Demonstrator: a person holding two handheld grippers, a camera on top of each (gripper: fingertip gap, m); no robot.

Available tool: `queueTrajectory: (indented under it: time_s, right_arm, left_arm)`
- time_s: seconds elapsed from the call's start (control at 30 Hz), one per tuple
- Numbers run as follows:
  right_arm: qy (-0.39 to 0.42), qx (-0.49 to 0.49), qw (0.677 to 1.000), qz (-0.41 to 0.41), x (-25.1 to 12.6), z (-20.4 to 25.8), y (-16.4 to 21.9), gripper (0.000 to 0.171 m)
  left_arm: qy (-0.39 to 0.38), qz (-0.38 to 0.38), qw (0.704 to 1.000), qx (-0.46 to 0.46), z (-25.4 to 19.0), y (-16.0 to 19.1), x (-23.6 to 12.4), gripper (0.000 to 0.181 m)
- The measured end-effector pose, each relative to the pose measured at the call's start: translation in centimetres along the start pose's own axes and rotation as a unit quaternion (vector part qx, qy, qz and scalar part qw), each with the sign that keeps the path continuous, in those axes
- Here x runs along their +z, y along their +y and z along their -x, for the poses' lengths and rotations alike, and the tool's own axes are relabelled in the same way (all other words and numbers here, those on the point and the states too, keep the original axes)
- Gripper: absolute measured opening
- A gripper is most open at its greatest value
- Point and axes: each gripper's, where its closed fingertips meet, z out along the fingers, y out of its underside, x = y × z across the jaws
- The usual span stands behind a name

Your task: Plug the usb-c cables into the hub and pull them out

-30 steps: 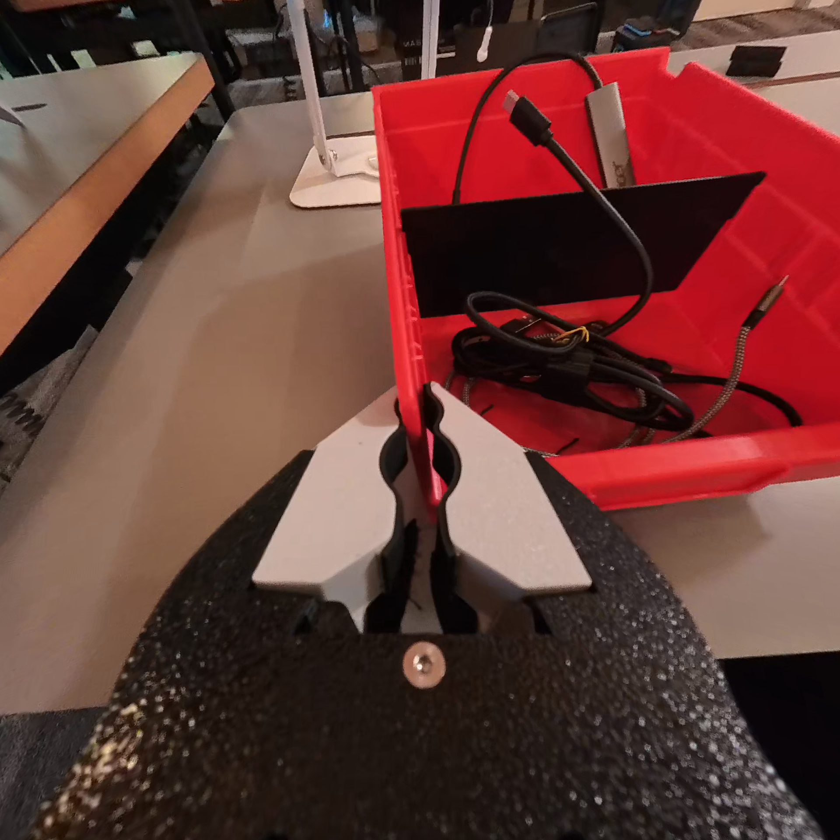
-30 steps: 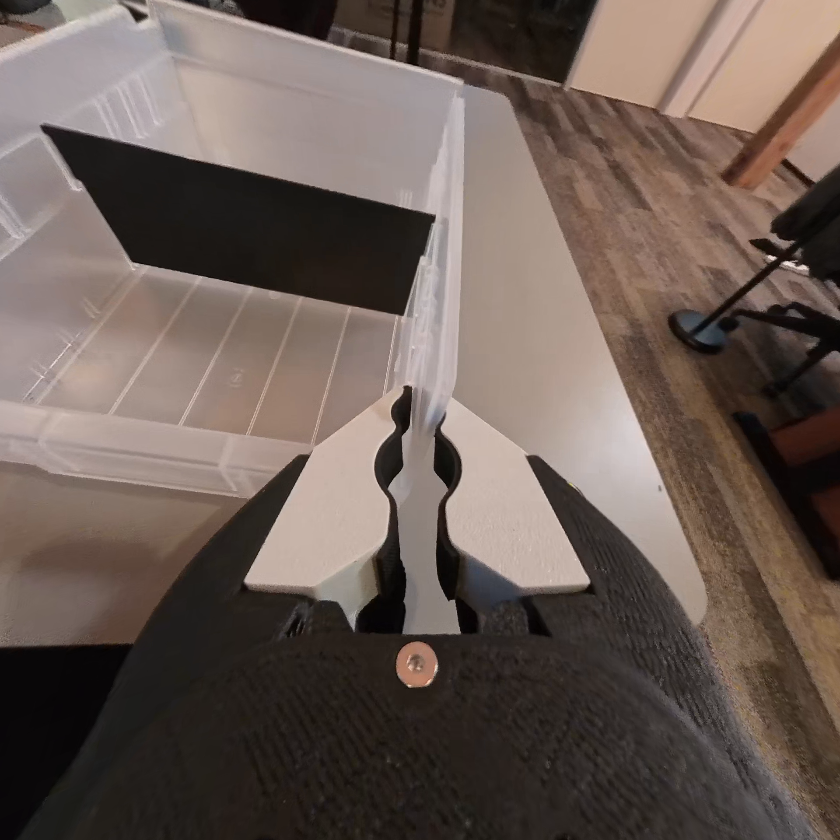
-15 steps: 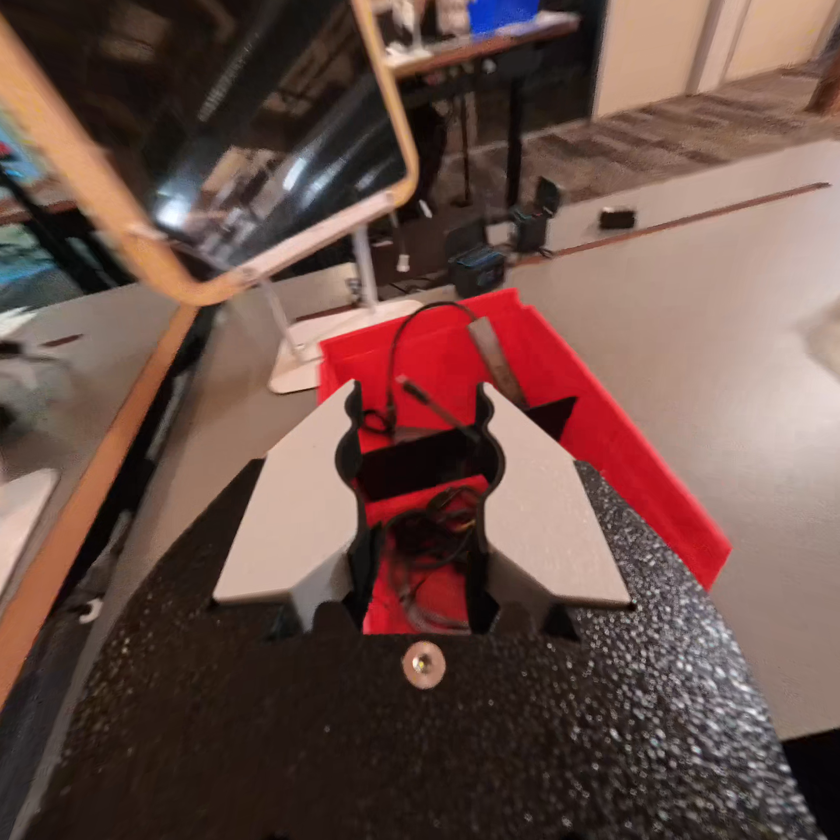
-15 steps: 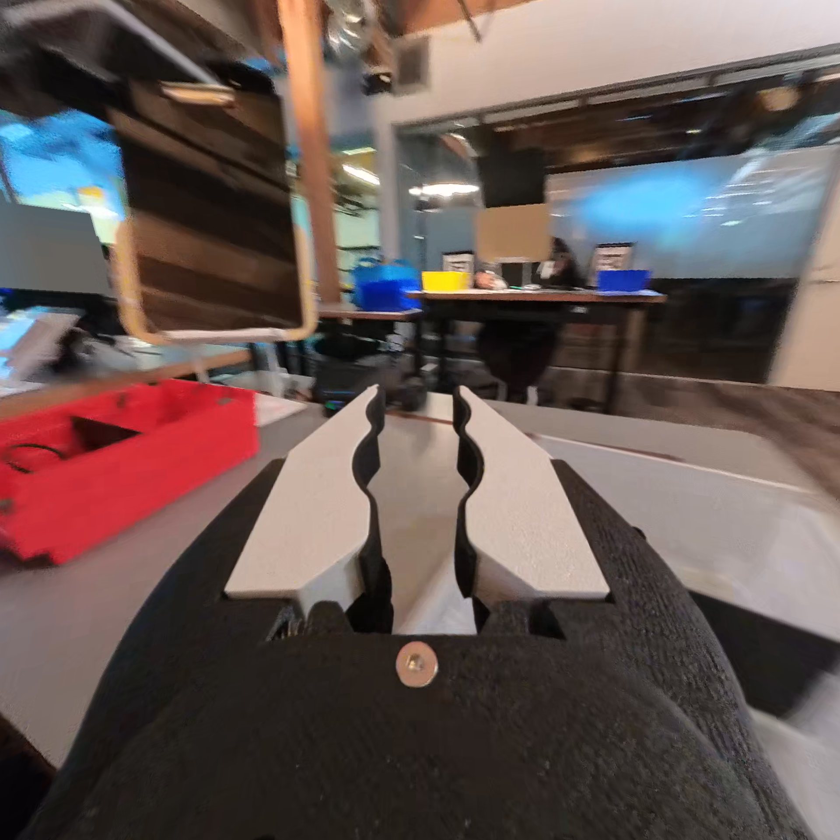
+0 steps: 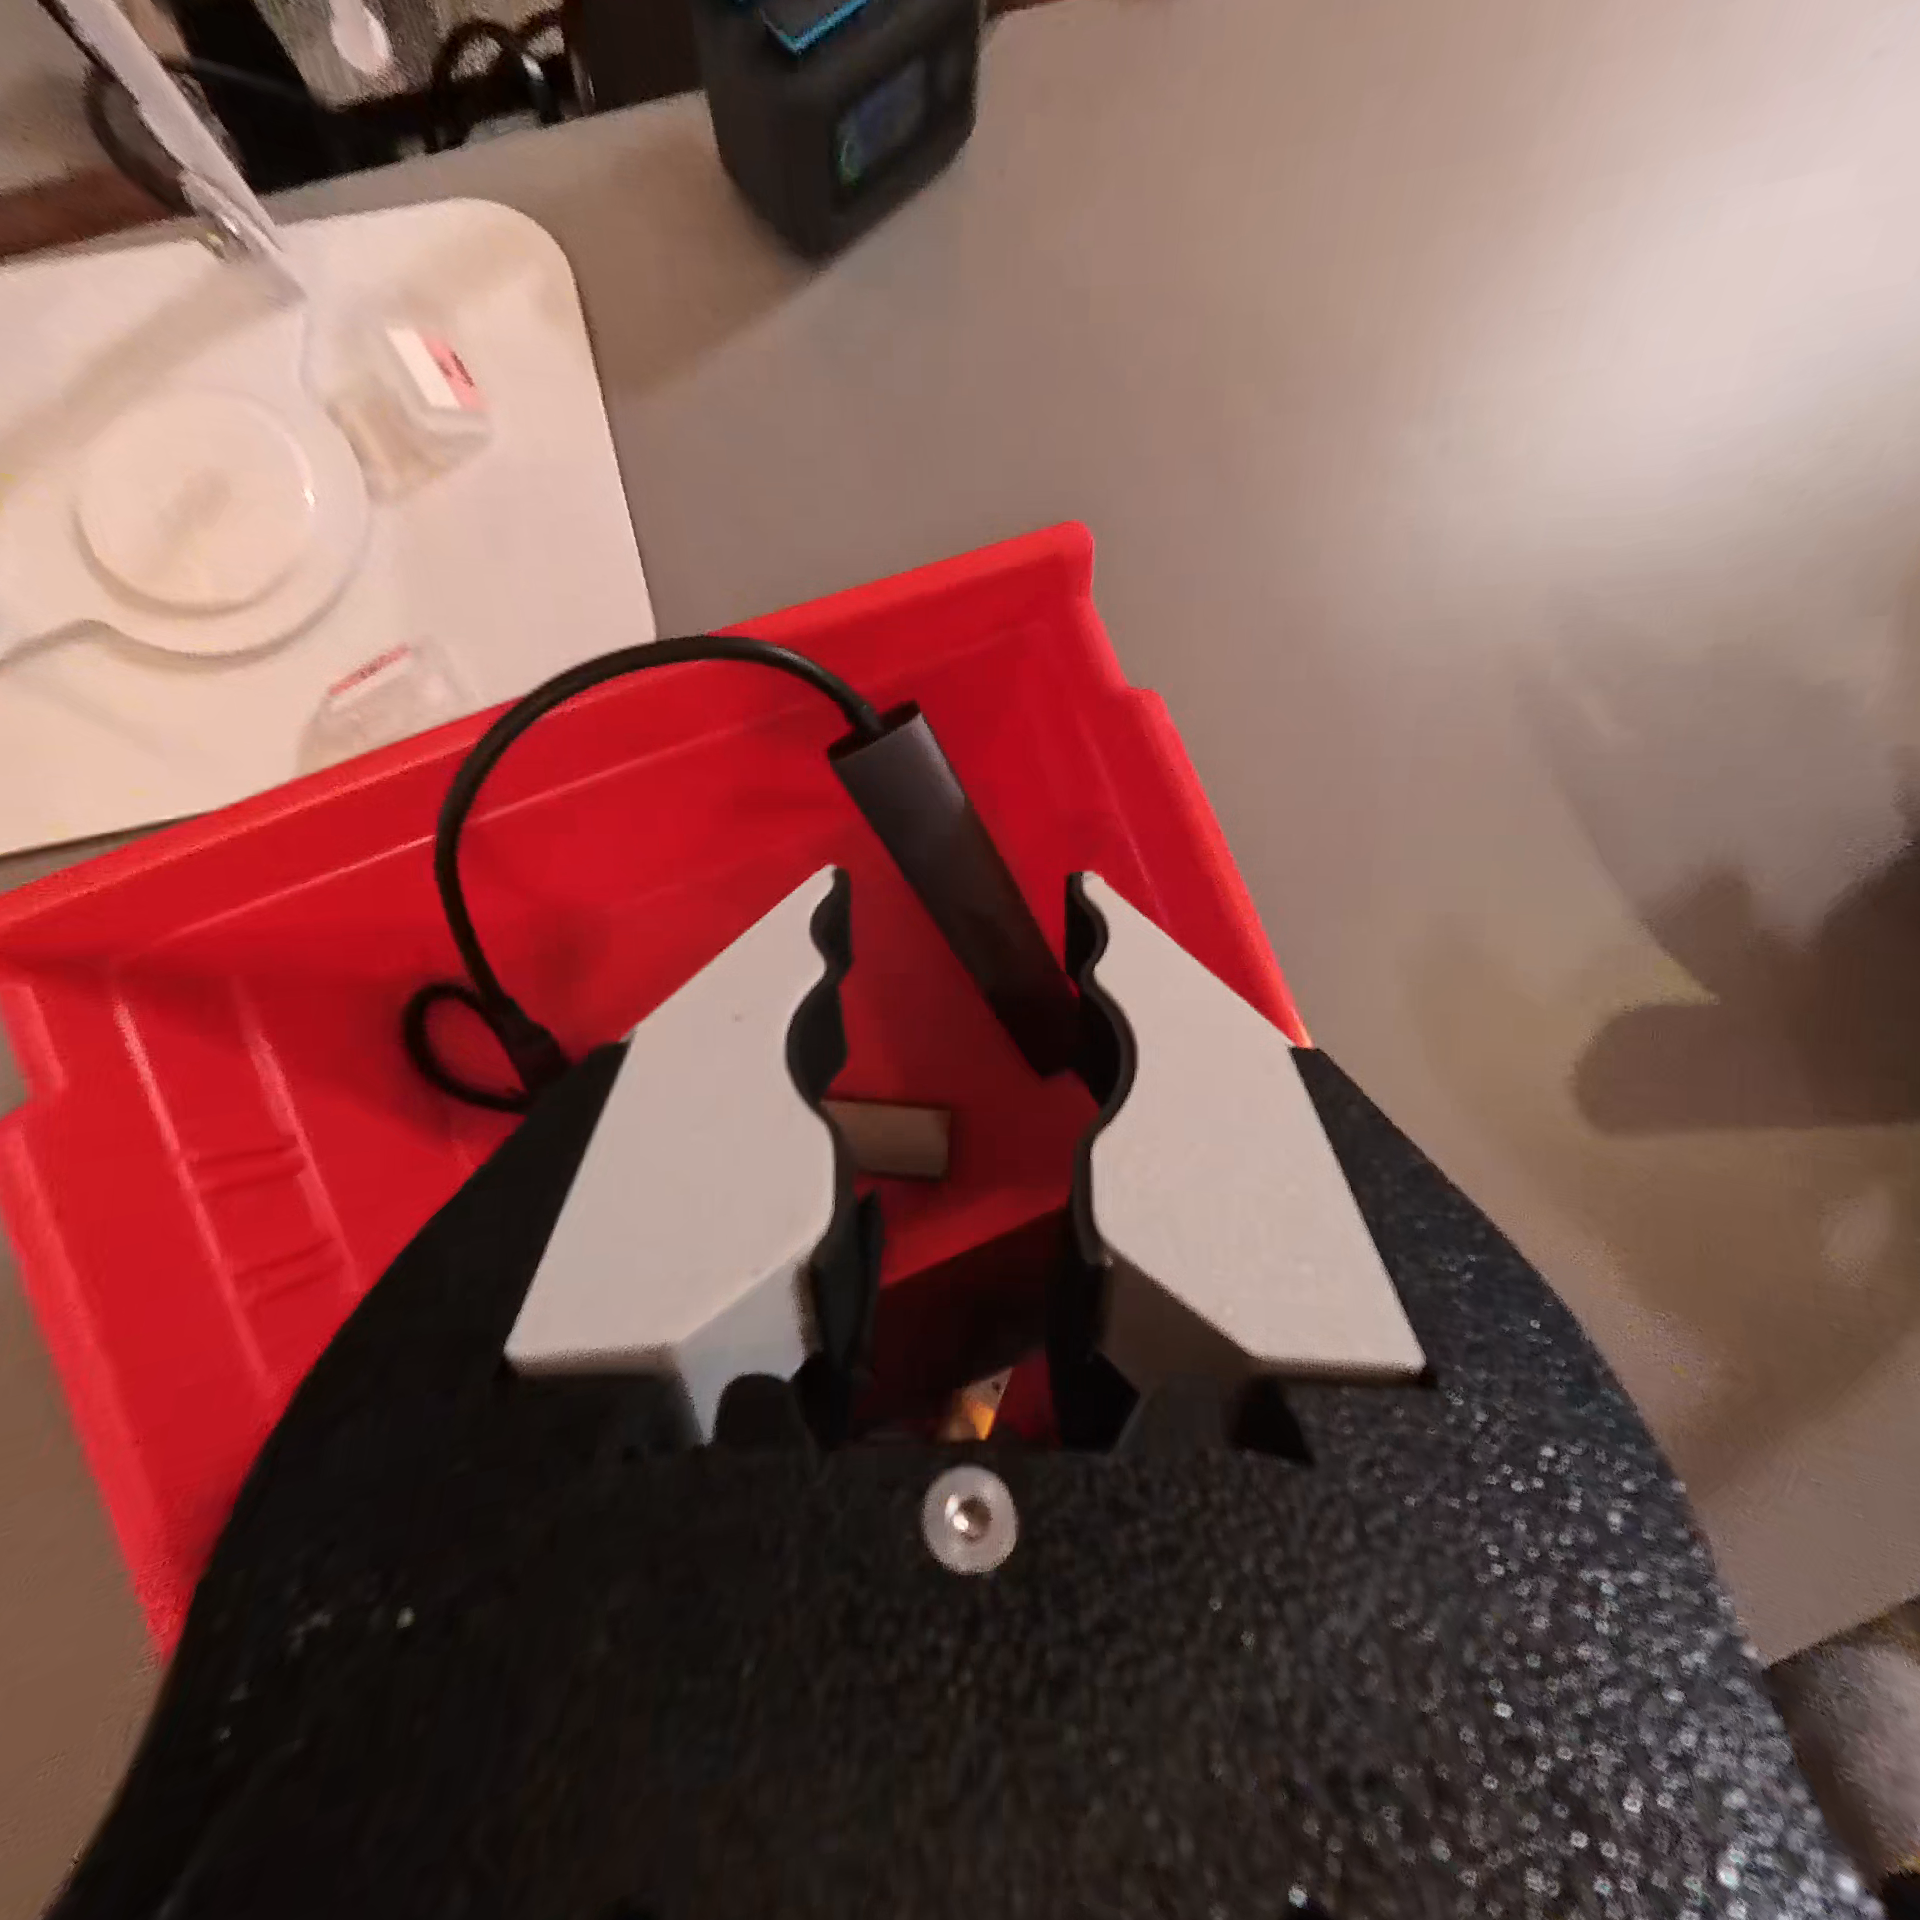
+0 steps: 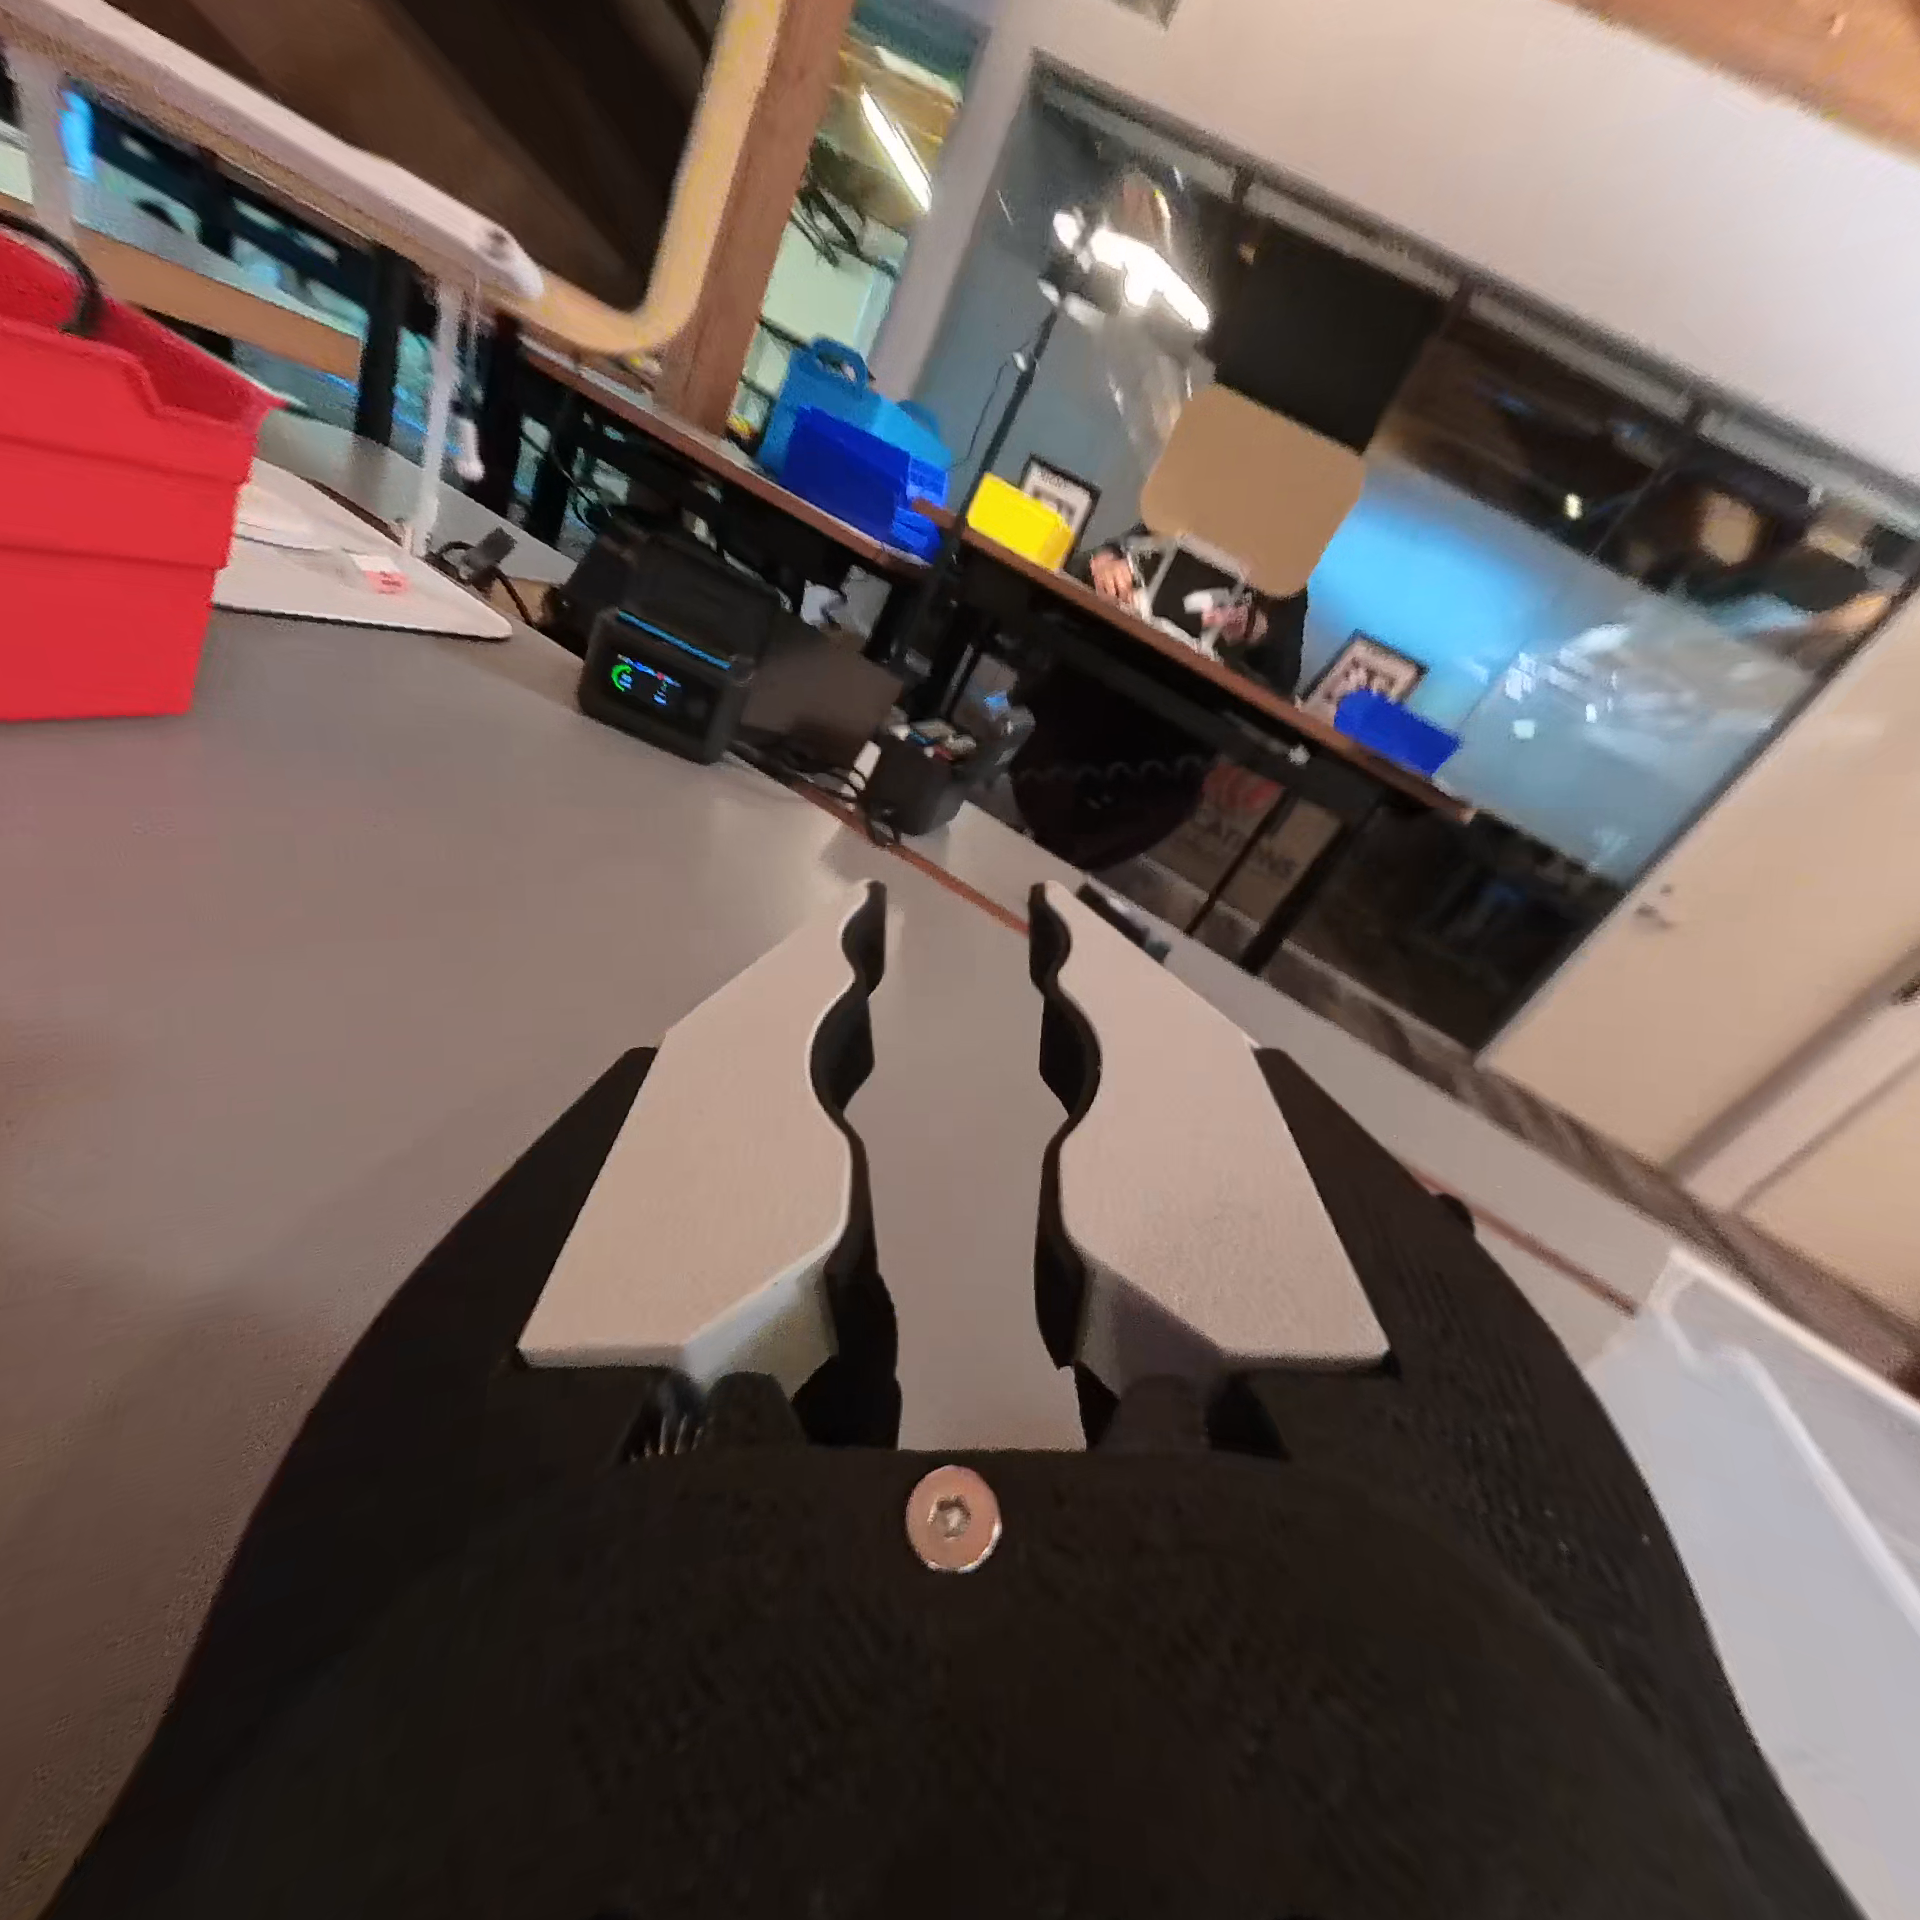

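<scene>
No legible text — labels, screens blurred.

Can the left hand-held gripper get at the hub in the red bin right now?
Probably yes: the left hand-held gripper is open above the red bin, and the hub lies uncovered between its fingers.

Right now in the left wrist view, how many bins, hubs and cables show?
Red bin: 1
Hub: 1
Black cable, running from the hub: 1
Total: 3
The left gripper hides the bin's near part, so more may lie there.
</scene>
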Motion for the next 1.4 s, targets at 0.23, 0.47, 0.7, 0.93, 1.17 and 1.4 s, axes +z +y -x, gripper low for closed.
queueTrajectory:
  time_s: [0.23,0.47,0.7,0.93,1.17,1.4]
  right_arm:
    - [0.017,0.008,1.0,-0.011,0.3,-1.5,0.5,0.02]
    - [-0.013,0.019,0.999,-0.024,0.2,-0.7,0.1,0.02]
    - [-0.006,0.039,0.999,-0.033,0.1,-1.1,-0.2,0.02]
    - [0.063,0.058,0.996,-0.031,-0.5,-4.8,0.4,0.02]
    - [0.099,0.08,0.992,-0.02,-1.2,-7.2,1.5,0.02]
    - [0.083,0.067,0.994,-0.017,-0.8,-6.5,1.5,0.02]
  left_arm:
    - [0.026,0.017,0.998,-0.051,0.9,0.3,2.7,0.055]
    - [0.056,0.045,0.995,-0.067,0.0,1.3,4.9,0.026]
    - [-0.048,-0.046,0.997,0.037,-0.3,-3.4,-3.1,0.022]
    - [0.088,-0.133,0.98,0.122,-14.2,-7.4,-6.1,0.022]
    - [0.228,0.155,0.952,0.136,-24.0,3.2,4.1,0.023]
    - [0.231,0.178,0.951,0.103,-25.1,5.5,8.9,0.024]
